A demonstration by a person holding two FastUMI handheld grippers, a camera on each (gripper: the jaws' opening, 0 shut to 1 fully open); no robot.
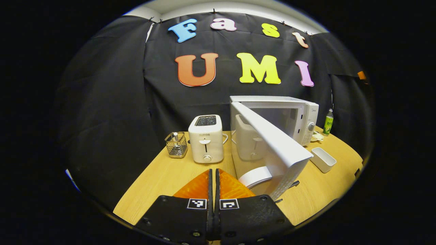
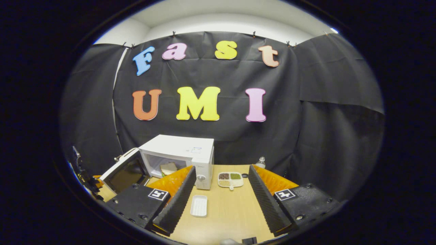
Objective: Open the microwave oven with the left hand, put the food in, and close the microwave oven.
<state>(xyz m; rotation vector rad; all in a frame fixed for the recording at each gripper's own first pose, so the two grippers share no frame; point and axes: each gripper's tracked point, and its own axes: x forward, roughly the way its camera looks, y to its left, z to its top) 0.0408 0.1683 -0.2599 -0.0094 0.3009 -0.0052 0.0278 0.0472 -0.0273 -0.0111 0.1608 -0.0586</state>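
Your white box-shaped microwave oven (image 2: 177,154) stands at centre-left of the right gripper view with its door (image 2: 124,172) swung wide to the left. Inside the cavity lies the food, a pale slice of what looks like bread (image 2: 168,167), resting on the floor of the cavity. In the left gripper view the same oven (image 1: 282,115) sits right of centre, and its door (image 1: 272,139) reaches toward the camera, hiding the cavity floor.

Containers: a white rectangular tray (image 2: 199,206) lies on the light wooden desk (image 2: 231,211) in front of the oven; its contents cannot be told. A divided white dish (image 2: 230,179) just right of the oven holds dark, green and pale grains in separate compartments. In the left gripper view, a wire mesh basket (image 1: 176,144) at centre-left holds metal utensils, and a white two-slot toaster (image 1: 206,139) stands just beside it. A small green bottle (image 1: 328,121) stands at the far right.

Your left tongs (image 1: 214,180) are together, fingers meeting with nothing between them, low at bottom centre. Your right tongs (image 2: 219,194) are spread wide apart, holding nothing, above the desk.
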